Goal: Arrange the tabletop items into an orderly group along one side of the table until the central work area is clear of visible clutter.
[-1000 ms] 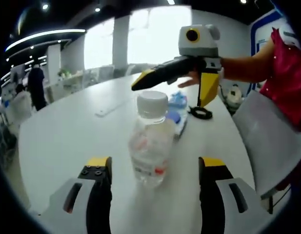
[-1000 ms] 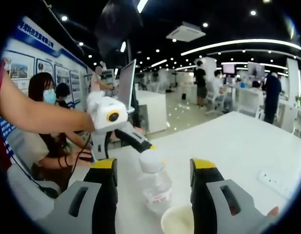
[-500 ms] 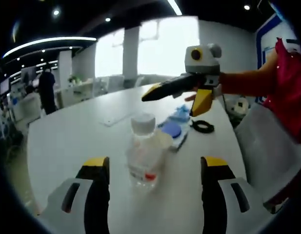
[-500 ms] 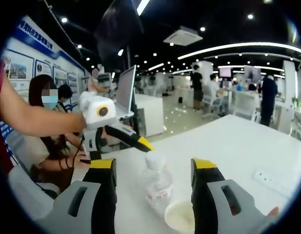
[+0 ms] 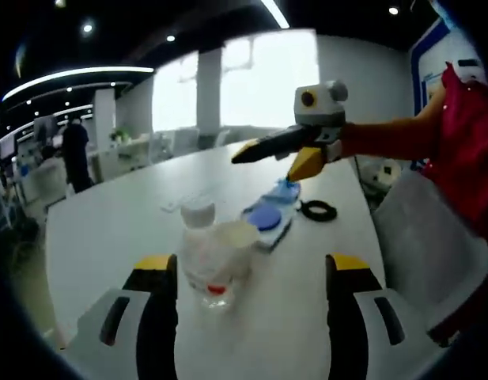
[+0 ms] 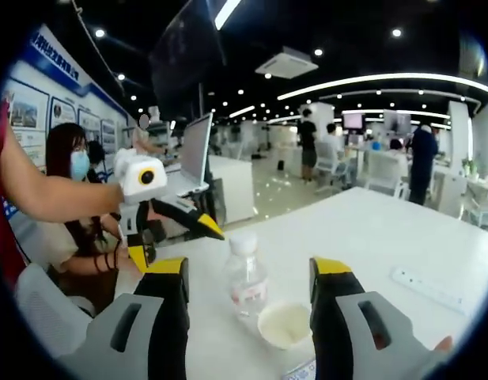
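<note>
A clear water bottle (image 5: 202, 257) with a white cap stands on the white table (image 5: 109, 229), just ahead of my left gripper (image 5: 251, 273), whose jaws are open and empty. A small white cup (image 5: 236, 237) sits right beside the bottle. Behind them lie a blue-lidded pack (image 5: 267, 217) and a black cable loop (image 5: 317, 210). My right gripper (image 5: 267, 162) hovers open above the pack. In the right gripper view the bottle (image 6: 245, 279) and cup (image 6: 283, 324) stand between my right gripper's (image 6: 247, 273) open jaws. The left gripper (image 6: 176, 247) hangs open past the bottle.
A white power strip (image 6: 429, 286) lies on the table toward its far side. A grey chair (image 5: 433, 229) stands at the table's edge. A seated person with a mask (image 6: 69, 186) and a laptop (image 6: 192, 150) are beyond the table. Several people stand farther off.
Both grippers have drawn back from the bottle, which now looks smaller and farther away. The cup has come into the left gripper view beside the bottle. Bottle and cup stay put.
</note>
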